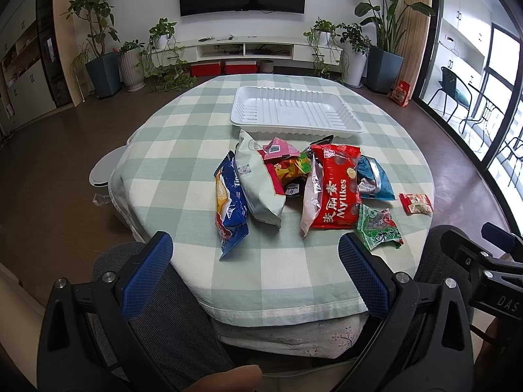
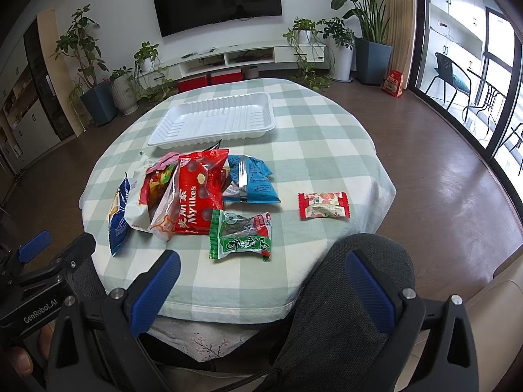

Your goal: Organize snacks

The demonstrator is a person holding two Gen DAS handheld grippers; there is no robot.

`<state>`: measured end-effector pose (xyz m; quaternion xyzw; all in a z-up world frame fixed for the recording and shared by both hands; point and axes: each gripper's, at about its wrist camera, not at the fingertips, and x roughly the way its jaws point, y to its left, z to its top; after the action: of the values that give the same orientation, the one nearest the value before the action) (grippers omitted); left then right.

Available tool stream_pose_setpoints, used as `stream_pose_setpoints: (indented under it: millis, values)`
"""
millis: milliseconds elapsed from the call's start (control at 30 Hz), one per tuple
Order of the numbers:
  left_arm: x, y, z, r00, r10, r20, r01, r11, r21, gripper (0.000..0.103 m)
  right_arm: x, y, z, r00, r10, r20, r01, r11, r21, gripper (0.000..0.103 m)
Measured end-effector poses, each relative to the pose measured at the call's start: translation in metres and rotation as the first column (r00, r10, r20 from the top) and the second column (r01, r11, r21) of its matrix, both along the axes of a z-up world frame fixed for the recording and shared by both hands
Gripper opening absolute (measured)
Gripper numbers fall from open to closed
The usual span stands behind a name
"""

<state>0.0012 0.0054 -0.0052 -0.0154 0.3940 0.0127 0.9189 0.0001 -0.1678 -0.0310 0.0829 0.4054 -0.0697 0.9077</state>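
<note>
My left gripper (image 1: 255, 254) has its blue fingers (image 1: 147, 274) spread wide, with nothing between them. My right gripper (image 2: 261, 277) is wide too and holds nothing. Both hang low at the near edge of the round table with the green and white checked cloth (image 1: 183, 137), just over my knees.

The snacks lie in a messy pile in the middle of the table. Nearest my right fingers is the small green and red crinkly packet (image 2: 242, 236). Touching it is the big shiny red bag with white letters (image 2: 196, 196). On the left lies the blue chip bag (image 1: 228, 202), under the pale grey-green bag (image 1: 258, 183). One little red and white candy pack (image 2: 323, 205) sits alone near the right edge.

The empty white plastic tray with ridges (image 1: 294, 107) waits behind the pile.

I think the bags may slip, since they are smooth and puffy. If I pull one from the pile, the others could slide along. The lone candy could get pushed off the table. The light tray might scoot away if I bump it.
</note>
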Motion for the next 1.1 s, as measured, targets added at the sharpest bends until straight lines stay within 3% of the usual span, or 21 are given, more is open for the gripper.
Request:
stream_pose_setpoints:
  millis: [1100]
  values:
    - [0.0008, 0.0005, -0.0054, 1.000, -0.015, -0.010, 0.014, 1.000, -0.025, 0.103, -0.0001, -0.0001, -0.0026, 1.000, 0.006, -0.008, -0.006, 1.000, 0.005, 0.103]
